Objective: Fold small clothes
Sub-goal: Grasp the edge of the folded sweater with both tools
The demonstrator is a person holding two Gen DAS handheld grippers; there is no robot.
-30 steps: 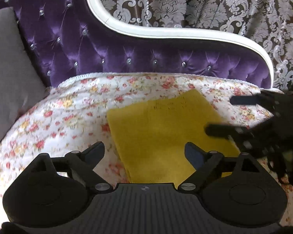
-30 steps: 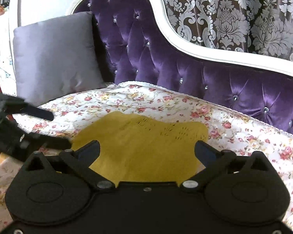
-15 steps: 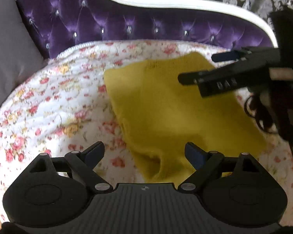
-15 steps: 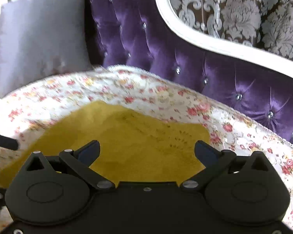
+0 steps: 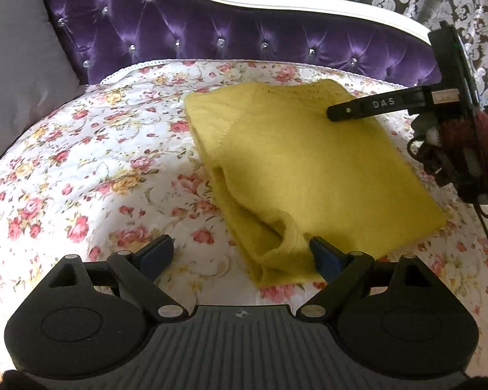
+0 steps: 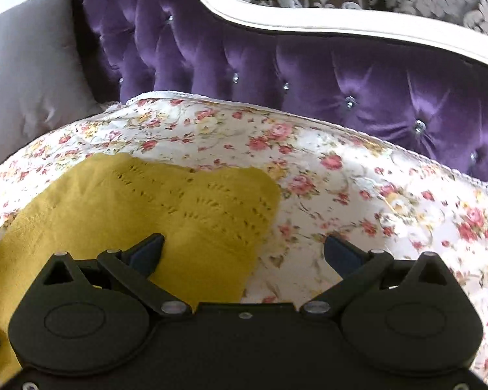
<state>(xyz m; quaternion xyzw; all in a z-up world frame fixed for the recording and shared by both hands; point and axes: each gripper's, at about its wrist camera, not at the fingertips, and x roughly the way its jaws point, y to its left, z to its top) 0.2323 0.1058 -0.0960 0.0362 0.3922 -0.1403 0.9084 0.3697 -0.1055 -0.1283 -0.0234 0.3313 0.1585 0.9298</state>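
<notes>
Yellow knit garment (image 5: 309,175), folded, flat on floral quilt (image 5: 81,169) before purple tufted sofa back (image 5: 211,32); left gripper (image 5: 240,255) and right gripper (image 6: 244,252) both spread wide, empty.

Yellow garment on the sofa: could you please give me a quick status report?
Left gripper open, nothing held. Right gripper open, over far corner. Yellow garment folded flat on floral cover, near corner bunched. Nothing in the way.
</notes>
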